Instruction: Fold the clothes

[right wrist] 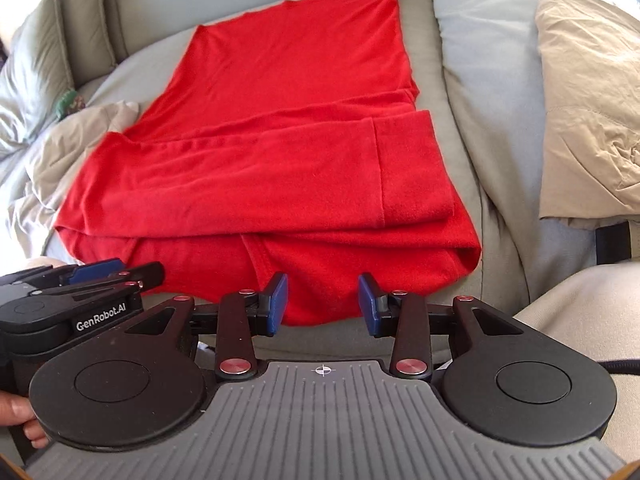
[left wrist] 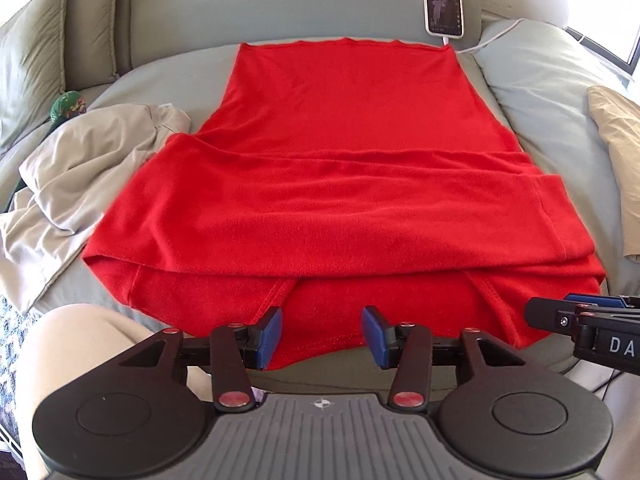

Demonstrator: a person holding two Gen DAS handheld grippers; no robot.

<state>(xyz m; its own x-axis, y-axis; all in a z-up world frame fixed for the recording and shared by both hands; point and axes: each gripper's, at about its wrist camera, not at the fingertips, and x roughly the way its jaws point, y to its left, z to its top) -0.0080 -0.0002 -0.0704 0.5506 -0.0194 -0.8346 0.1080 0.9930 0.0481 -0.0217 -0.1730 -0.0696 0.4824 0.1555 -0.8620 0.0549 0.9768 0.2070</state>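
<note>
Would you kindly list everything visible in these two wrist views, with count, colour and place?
red garment: one, red, spread along the middle of the bed, sleeves folded across it.
beige garment: one, beige, crumpled beside the red garment's left edge.
tan cloth: one, tan, bunched on the bed's right side.
phone: one, white case, screen lit, propped against the headboard.
charging cable: one, white, running from the phone to the right.
pillows: several, grey-green, far left.
green object: one, green, by the pillows; unclear what it is.
bed sheet: one, pale grey.
left gripper: one, black with blue pads, open over the near hem.
right gripper: one, same colours, open over the near hem.
</note>
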